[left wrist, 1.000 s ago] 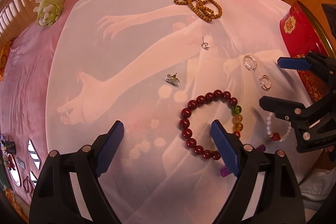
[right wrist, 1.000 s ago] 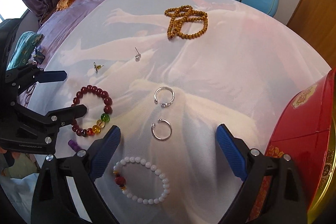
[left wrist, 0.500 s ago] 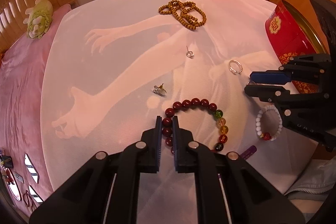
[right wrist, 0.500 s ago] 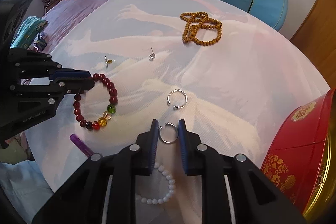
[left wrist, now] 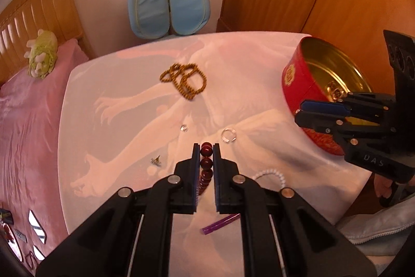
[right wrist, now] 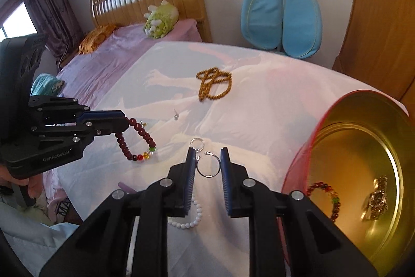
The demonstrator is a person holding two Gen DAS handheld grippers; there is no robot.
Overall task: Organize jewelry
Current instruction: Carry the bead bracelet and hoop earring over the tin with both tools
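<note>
Red tin [right wrist: 306, 160] stands open at the cloth's [left wrist: 246, 64] right edge, a watch [right wrist: 377, 199] inside. Left gripper [left wrist: 206, 151] pinches the dark red bead bracelet [right wrist: 137, 136], lifted off the cloth. Right gripper [right wrist: 207, 165] clamps a silver open ring [right wrist: 208, 165] beside the tin. A second silver ring [left wrist: 228, 134] lies on the cloth.

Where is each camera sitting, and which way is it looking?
Left wrist view: sits on the left gripper, looks along its fingers across the white cloth toward the wall; those fingers pinch the red bead bracelet.
Right wrist view: sits on the right gripper, looks over the cloth toward the bed; its fingers hold a silver ring beside the red tin.
Both views show the brown bead necklace and each other's gripper.
</note>
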